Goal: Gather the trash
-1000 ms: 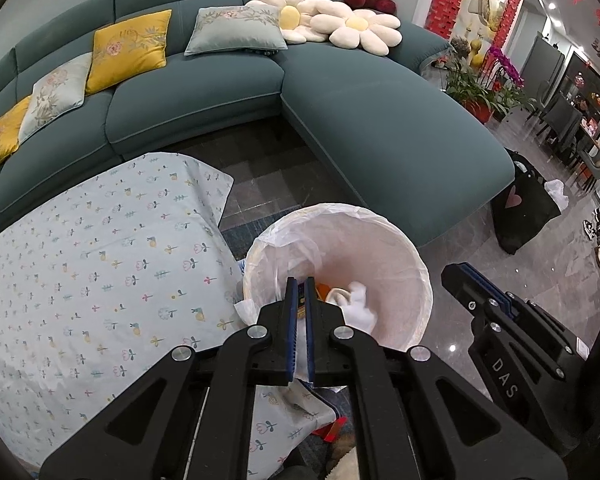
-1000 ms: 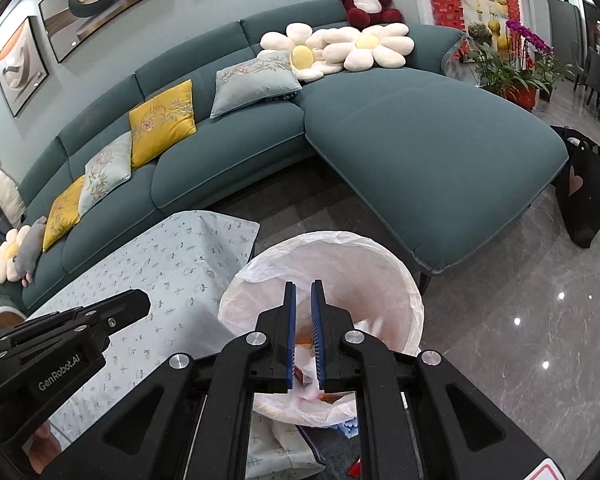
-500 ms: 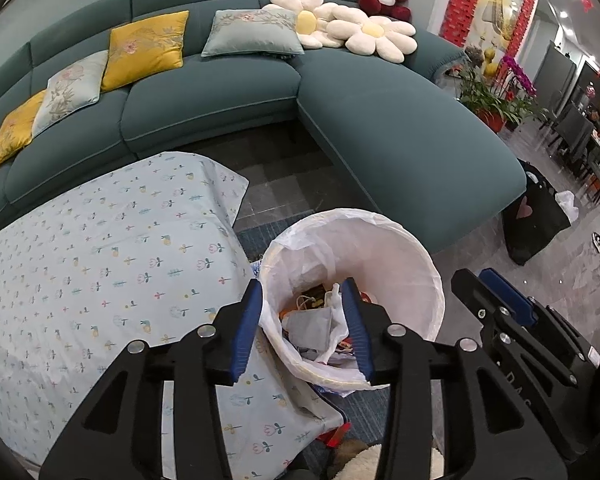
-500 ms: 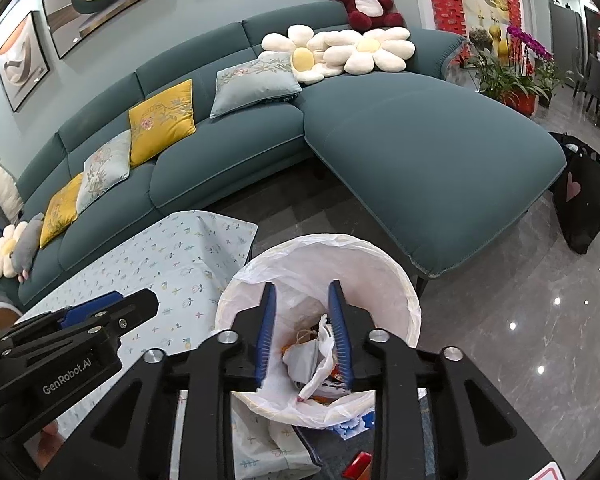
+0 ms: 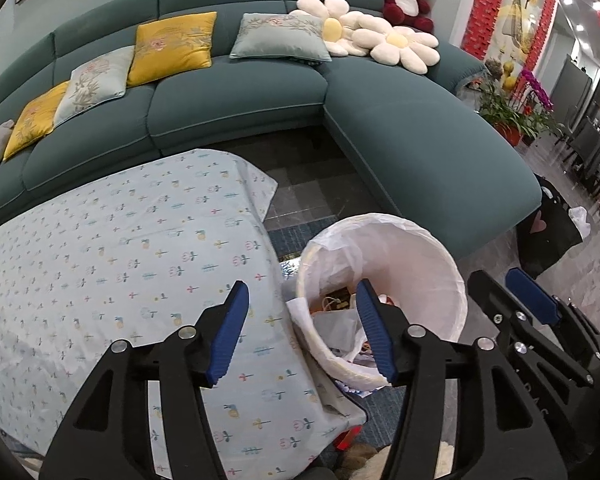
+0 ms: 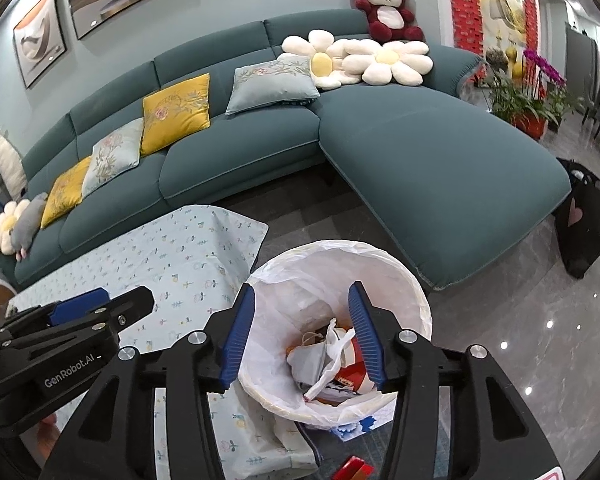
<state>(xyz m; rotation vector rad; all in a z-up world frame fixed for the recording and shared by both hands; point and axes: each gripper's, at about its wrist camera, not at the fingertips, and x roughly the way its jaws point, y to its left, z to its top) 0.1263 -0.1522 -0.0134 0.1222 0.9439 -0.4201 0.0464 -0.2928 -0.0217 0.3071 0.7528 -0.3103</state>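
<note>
Both tools, left tool (image 5: 300,320) and right tool (image 6: 302,330), had spread wide and empty over the bin (image 6: 418,300) at lower centre, where light, soft, crumpled trash (image 6: 324,354) lay, best pinched by a fold.

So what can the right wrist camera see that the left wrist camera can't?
Only the right wrist view shows the framed pictures on the wall, the flower cushion at the sofa's far left end, and all the trash in the bin.

Only the left wrist view shows the black dining chairs.

Both show the teal sofa, the red teddy bear, the white-lined bin, the flowery tablecloth, and both tongs, left and right, open and empty.
</note>
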